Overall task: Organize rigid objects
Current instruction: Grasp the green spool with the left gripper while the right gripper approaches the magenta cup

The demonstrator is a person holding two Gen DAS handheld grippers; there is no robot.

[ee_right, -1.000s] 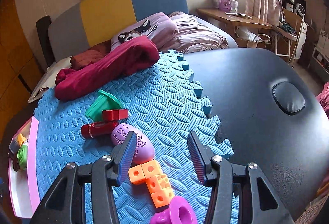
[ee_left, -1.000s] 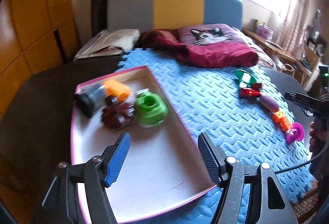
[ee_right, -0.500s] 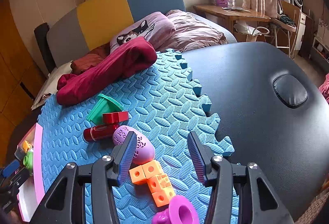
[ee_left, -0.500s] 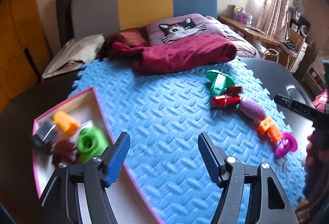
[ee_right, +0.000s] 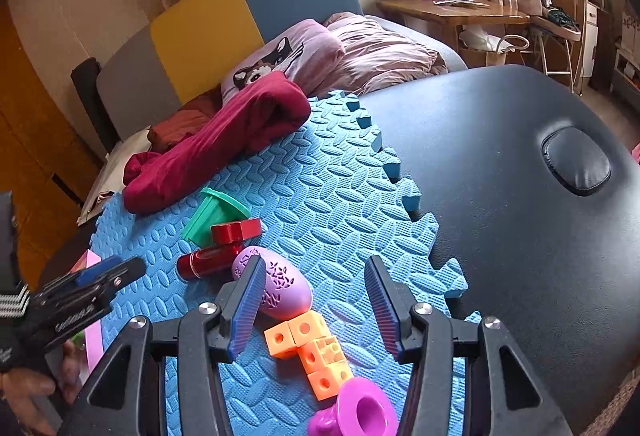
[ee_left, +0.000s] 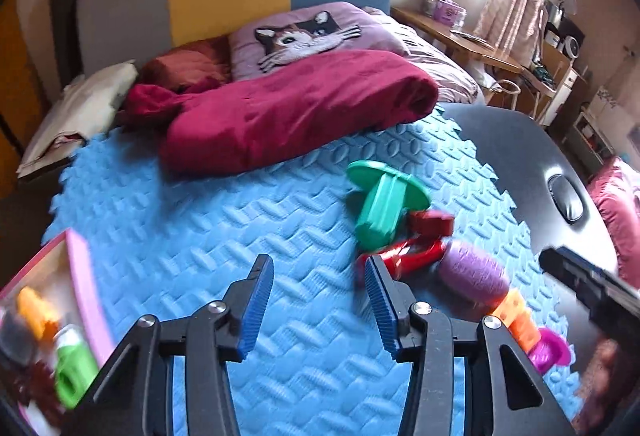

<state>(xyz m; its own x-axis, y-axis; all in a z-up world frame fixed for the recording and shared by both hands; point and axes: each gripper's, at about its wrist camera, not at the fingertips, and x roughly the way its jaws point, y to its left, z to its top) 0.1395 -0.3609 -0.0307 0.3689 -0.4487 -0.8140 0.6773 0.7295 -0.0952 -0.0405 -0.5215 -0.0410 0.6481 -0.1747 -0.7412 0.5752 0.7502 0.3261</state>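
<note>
A row of toys lies on the blue foam mat [ee_left: 180, 228]: a green spool [ee_left: 380, 204], a red piece [ee_left: 416, 252], a purple egg [ee_left: 472, 272], orange cubes [ee_left: 516, 320] and a magenta cup [ee_left: 548, 352]. My left gripper [ee_left: 318, 276] hovers over bare mat just left of the red piece; its jaws are closing with nothing between them. My right gripper [ee_right: 316, 272] stands open over the orange cubes [ee_right: 316, 348], its left finger beside the purple egg [ee_right: 280, 288]. The pink tray [ee_left: 86, 288] at the left holds a green toy [ee_left: 72, 368] and an orange one [ee_left: 34, 312].
A dark red blanket [ee_left: 288, 116] lies along the mat's far edge, with pillows and a headboard behind. The mat rests on a black padded table [ee_right: 500, 176] whose bare part extends right. A wooden desk [ee_right: 452, 10] stands at the far right.
The left gripper swung right, from above the tray to over the mat near the red piece, and its jaws narrowed. The right gripper stayed where it was.
</note>
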